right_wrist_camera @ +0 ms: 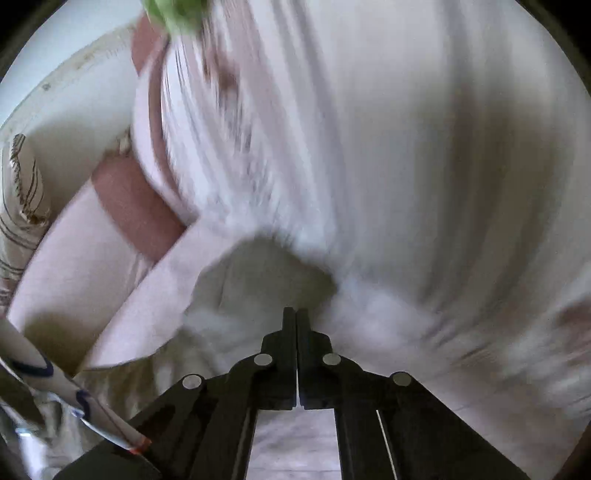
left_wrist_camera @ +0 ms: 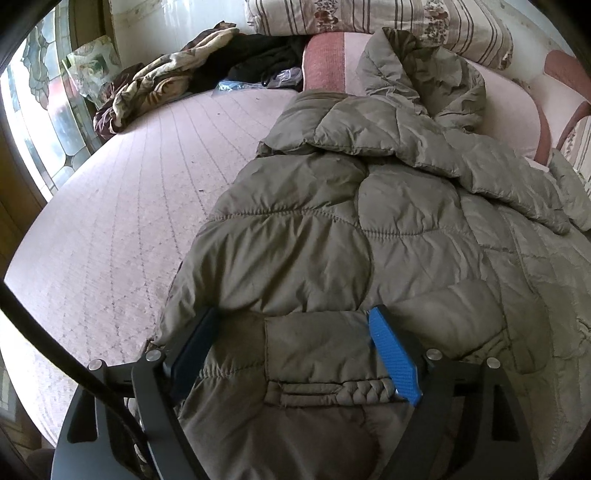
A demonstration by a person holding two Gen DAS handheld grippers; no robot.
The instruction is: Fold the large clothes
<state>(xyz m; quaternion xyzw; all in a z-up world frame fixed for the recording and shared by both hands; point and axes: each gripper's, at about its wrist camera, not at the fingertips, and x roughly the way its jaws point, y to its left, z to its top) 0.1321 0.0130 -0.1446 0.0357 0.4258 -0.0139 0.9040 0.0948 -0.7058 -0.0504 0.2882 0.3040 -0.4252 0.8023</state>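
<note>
- Left gripper point(left_wrist_camera: 295, 332): black two-finger claw with ribbed blue pads point(left_wrist_camera: 393, 360), spread wide. Both fingers straddle the near hem of the coat; the fabric bulges up between them, and the pads lie against it without pinching.
- Right gripper point(right_wrist_camera: 296, 314): black two-finger claw, fingers pressed together along their whole length, with only a hairline gap lower down. Its tips sit at a pale olive fold of cloth; blur hides whether any fabric is caught between them.
- Olive-green quilted puffer coat point(left_wrist_camera: 369, 229): matte, softly crinkled shell stitched in curved, scalloped seams into padded cells. It lies flat on the bed, hem toward the left wrist camera, hood end farthest away against the pillows. One sleeve is folded diagonally across the upper body. A welt pocket with a ribbed edge shows near the hem.
- Pale pink quilted mattress cover point(left_wrist_camera: 122, 206): flat, with dotted stitch lines fanning outward; bare to the coat's left.
- Striped, floral-printed cream pillows point(left_wrist_camera: 388, 18): plump, stacked at the head of the bed.
- Crumpled beige and brown patterned blanket point(left_wrist_camera: 162, 81): heaped at the far left corner, beside dark clothing point(left_wrist_camera: 258, 55).
- Stained-glass window point(left_wrist_camera: 40, 110): leaded panes, brightly backlit.
- White and pink bedding point(right_wrist_camera: 369, 147): heavily motion-blurred, fills the right wrist view.
</note>
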